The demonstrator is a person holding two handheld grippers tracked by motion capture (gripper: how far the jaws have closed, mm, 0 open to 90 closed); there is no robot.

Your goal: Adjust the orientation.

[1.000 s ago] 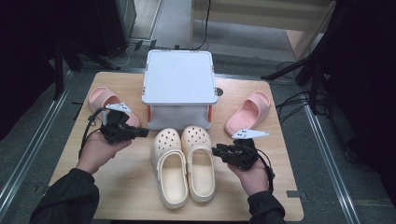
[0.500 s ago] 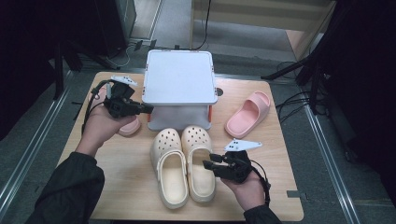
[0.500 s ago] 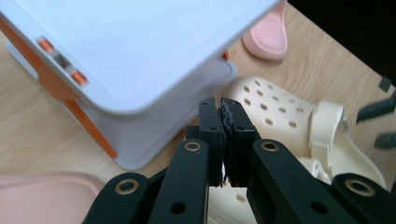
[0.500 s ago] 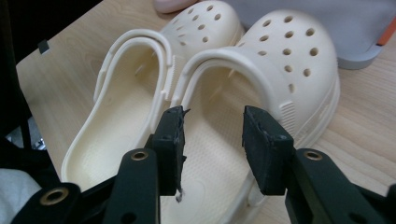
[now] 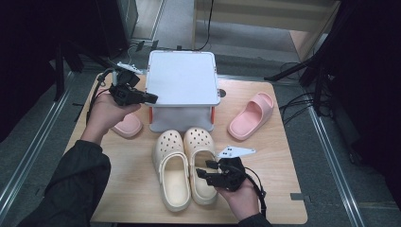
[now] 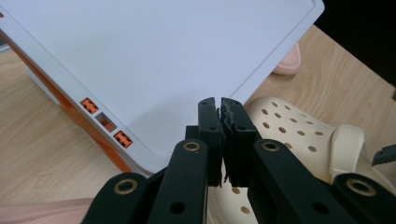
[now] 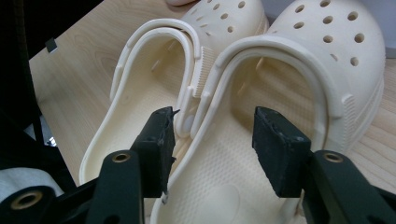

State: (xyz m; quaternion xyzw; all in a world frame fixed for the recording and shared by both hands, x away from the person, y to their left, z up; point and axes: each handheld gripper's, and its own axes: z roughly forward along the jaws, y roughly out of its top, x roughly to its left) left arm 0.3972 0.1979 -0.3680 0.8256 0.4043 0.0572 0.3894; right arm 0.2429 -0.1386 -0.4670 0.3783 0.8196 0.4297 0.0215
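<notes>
We are holding the left claw (image 5: 152,98) shut and empty, its tips over the near left edge of the white box (image 5: 182,78); a pink slipper (image 5: 126,126) is lying below it on the table (image 5: 274,189). Our right claw (image 7: 212,135) has just been opening; its jaws are standing apart around the inner rim of the right cream clog (image 7: 289,93), pads not pressing it.
</notes>
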